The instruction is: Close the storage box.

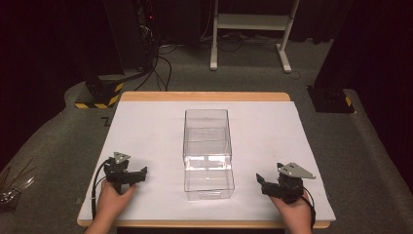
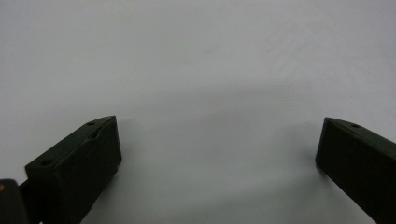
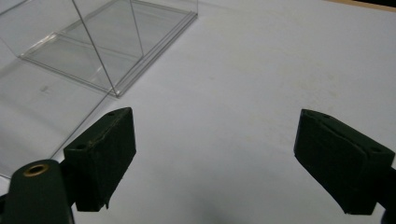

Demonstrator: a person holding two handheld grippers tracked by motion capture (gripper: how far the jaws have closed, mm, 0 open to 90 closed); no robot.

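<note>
A clear plastic box (image 1: 207,153) stands in the middle of the white table top (image 1: 146,131), empty as far as I can see. My left gripper (image 1: 139,174) rests near the front left, held by a hand, its jaws wide open over bare white surface (image 2: 210,93). My right gripper (image 1: 263,184) rests near the front right, also open, with nothing between its jaws. In the right gripper view the clear box (image 3: 93,42) lies up and to the left of my open right gripper (image 3: 215,154). My left gripper (image 2: 217,154) holds nothing.
The table has a wooden edge (image 1: 204,96) at the far side. Beyond it on the carpet stand a white frame (image 1: 251,29), black stands with yellow-black striped bases (image 1: 100,95) and cables (image 1: 160,68). Some thin sticks (image 1: 14,183) lie at the far left.
</note>
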